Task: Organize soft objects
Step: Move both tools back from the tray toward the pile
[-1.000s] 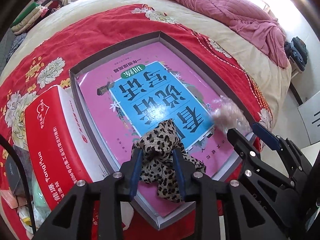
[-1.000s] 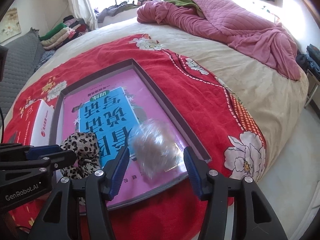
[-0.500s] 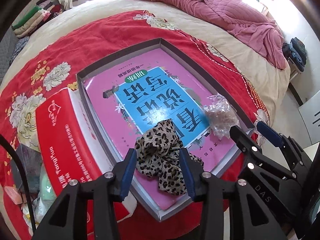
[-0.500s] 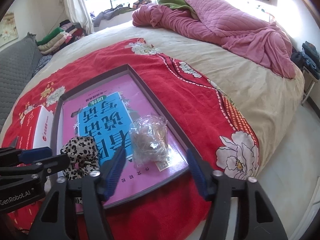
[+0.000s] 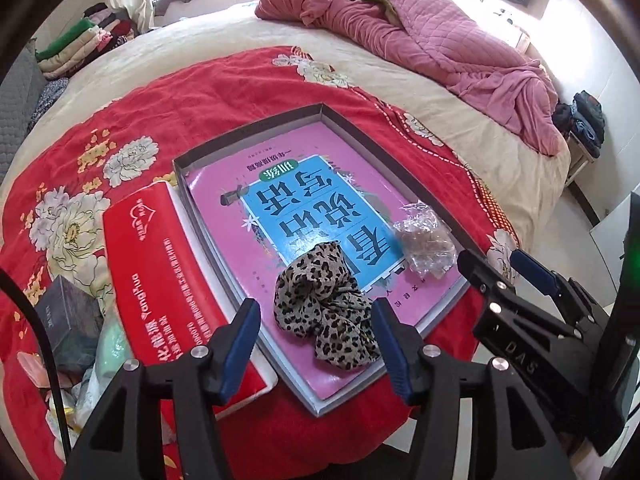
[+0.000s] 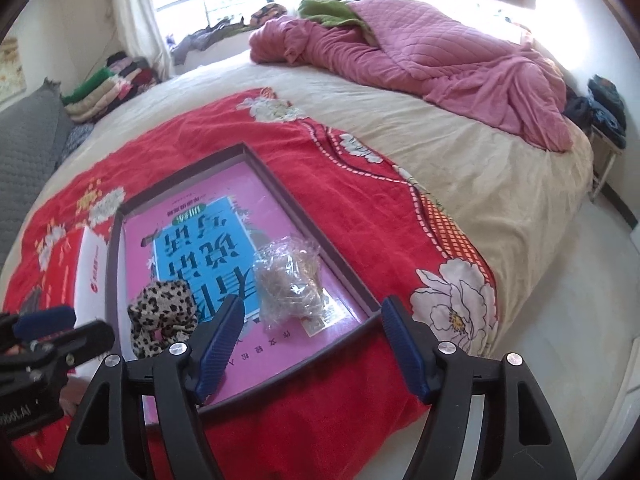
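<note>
A leopard-print scrunchie point(image 5: 326, 312) lies in a shallow grey box point(image 5: 256, 128) on a pink and blue book point(image 5: 304, 208); it also shows in the right wrist view point(image 6: 162, 318). A clear plastic bag of small items point(image 5: 426, 242) lies beside it near the box's right wall, also in the right wrist view point(image 6: 290, 282). My left gripper point(image 5: 316, 344) is open and empty, just behind the scrunchie. My right gripper point(image 6: 312, 340) is open and empty, behind the bag.
A red and white carton point(image 5: 168, 280) lies left of the box on a red floral blanket point(image 5: 160, 92). A dark small box point(image 5: 70, 316) and packets lie at the far left. A pink quilt point(image 5: 432, 40) is heaped at the back. The bed edge drops off at the right point(image 6: 560, 216).
My left gripper opened and let go of the scrunchie, which now lies in the box. Both grippers drew back and rose away from the box.
</note>
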